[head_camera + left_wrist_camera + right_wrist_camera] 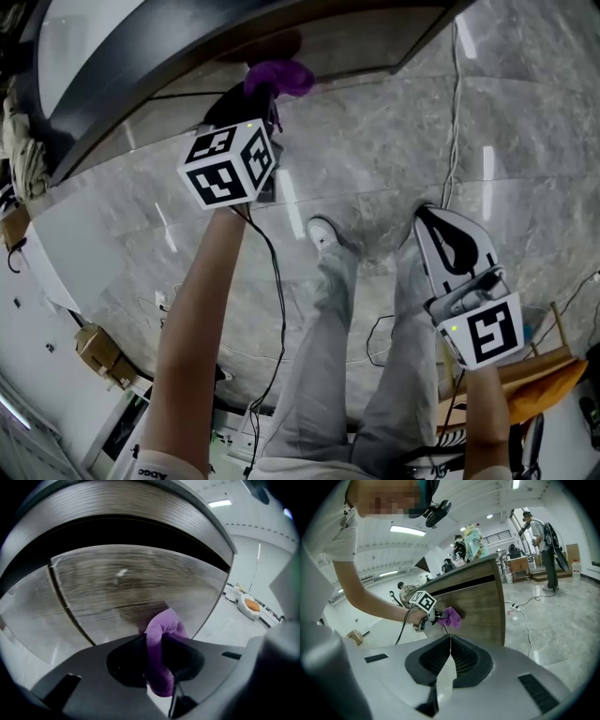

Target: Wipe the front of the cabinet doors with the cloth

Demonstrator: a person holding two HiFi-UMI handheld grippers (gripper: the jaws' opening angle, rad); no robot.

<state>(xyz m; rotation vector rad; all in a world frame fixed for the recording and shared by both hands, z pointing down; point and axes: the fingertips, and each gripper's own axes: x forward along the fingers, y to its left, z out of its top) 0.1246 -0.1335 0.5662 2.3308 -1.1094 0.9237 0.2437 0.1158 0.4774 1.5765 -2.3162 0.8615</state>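
Jaws of the left gripper point(157, 654) are clamping down on a purple cloth point(161, 632). It is bunching up between them and sticking out past their tips. The cloth is pressing against the wood-grain cabinet door point(126, 583), below the dark recess under the cabinet top. A vertical seam point(58, 597) is running down the front to the left of the cloth in the left gripper view.

Jaws of the right gripper point(450, 658) are sitting closed, edge to edge, with nothing between them. This gripper is hanging low at the right in the head view, well apart from the cabinet and beside the person's leg point(412, 319). Its camera is looking across at the left gripper and the cloth on the door.

The person's bare left forearm point(202, 319) is reaching out toward the cabinet. The person is standing on a grey marble floor point(375, 141), with a white cable point(455, 112) lying across it at the far right.
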